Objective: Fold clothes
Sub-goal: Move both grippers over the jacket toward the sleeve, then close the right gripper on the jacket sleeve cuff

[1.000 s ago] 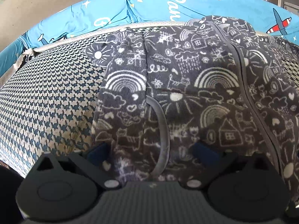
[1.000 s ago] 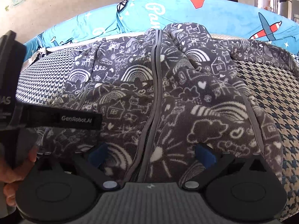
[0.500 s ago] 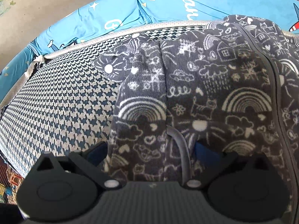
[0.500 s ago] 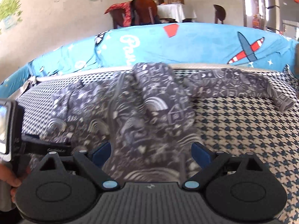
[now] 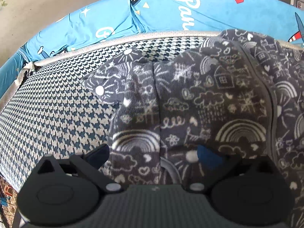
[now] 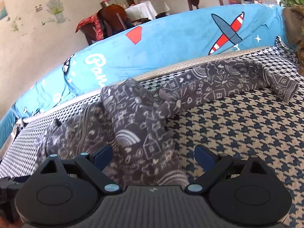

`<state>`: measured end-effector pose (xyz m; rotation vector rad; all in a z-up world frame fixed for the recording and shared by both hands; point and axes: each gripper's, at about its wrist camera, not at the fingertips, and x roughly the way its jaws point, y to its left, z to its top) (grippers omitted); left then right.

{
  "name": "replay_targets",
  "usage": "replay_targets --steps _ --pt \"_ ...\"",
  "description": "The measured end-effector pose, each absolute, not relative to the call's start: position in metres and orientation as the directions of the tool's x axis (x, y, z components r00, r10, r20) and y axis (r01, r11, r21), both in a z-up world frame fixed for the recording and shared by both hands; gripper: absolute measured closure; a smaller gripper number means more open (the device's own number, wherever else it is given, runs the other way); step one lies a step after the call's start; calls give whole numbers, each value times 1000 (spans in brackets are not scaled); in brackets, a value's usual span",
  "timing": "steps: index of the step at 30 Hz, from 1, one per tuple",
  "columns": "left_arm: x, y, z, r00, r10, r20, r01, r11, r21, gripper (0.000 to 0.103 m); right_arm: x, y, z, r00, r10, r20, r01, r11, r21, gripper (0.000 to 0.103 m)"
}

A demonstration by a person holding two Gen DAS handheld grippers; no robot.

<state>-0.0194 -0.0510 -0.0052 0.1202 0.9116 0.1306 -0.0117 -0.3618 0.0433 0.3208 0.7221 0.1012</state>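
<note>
Between the right fingers: the right gripper (image 6: 153, 154) stood with its fingers wide apart, nothing pinched; the folded edge of the grey fleece jacket (image 6: 136, 133) lay below and between them, and whether they touched it could not be told.
Between the left fingers: the left gripper (image 5: 153, 154) was likewise spread, its blue pads (image 5: 206, 156) on either side of the jacket's hem; the cloth looked loose between them, not clamped.
Jacket's place: spread on the houndstooth mattress (image 6: 237, 125), its body bunched toward the left side, against the blue padded rail (image 6: 180, 43) at the far edge.
Long axis of the loose part: one sleeve (image 6: 228, 79) ran out from the body to the right, roughly along the far rail, with its cuff (image 6: 287, 90) farthest out.
Direction from the fingers: the sleeve lay ahead and to the right of the right gripper, well apart from it.
Nearer hand: the right, by my judgement; in the left wrist view only the jacket's body and zip (image 5: 266, 95) showed.
Likely need: reaching out toward the cuff and carrying the sleeve back across the body.
</note>
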Motion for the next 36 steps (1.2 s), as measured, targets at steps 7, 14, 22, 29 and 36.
replay_targets --steps 7,14,22,29,36 --pt "3 -65 3 642 114 -758 -33 992 121 0 20 -378 36 748 195 -635 101 912 398 9" --pt "25 -78 5 673 82 -735 10 993 119 0 43 -385 32 761 179 -624 141 892 429 9" --pt "47 -85 2 670 62 -740 11 996 93 0 72 -400 21 771 152 -619 227 842 489 9" --pt "54 -86 -2 646 63 -761 2 996 84 0 95 -402 10 757 136 -639 270 825 496 9" --pt "50 -88 0 642 47 -765 22 997 79 0 115 -395 -2 761 109 -639 276 837 471 15"
